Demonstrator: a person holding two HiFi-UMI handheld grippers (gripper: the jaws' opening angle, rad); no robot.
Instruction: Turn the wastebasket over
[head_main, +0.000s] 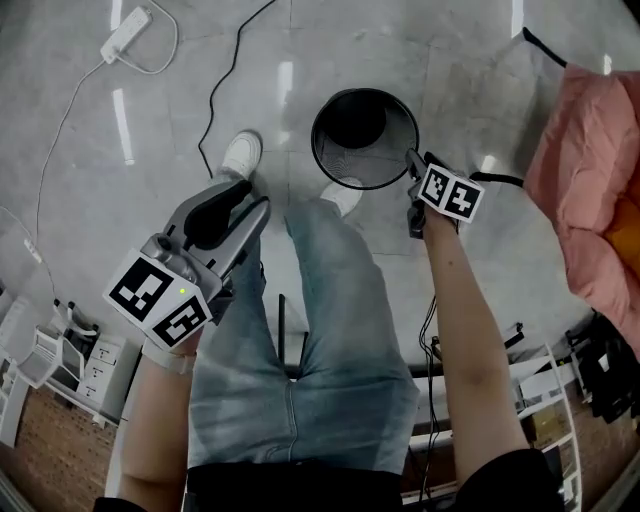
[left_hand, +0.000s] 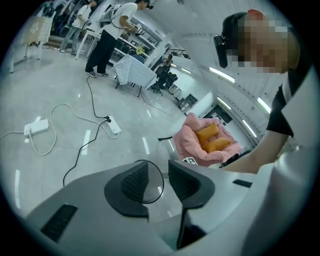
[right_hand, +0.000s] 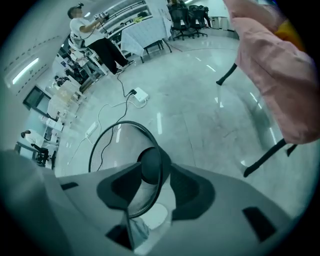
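While the left gripper (head_main: 238, 200) hung open and empty well back, the right gripper (head_main: 412, 160) set parted, unclamped jaws astride the upright wastebasket (head_main: 385, 162) rim.

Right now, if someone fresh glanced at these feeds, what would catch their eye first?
The black mesh wastebasket stands mouth up on the grey floor, just ahead of the person's shoes. The right gripper is at its near-right rim, jaws apart with the rim wire between them, apparently not pinched. The left gripper hangs open and empty at lower left, and a pink cushioned chair sits at the right edge.
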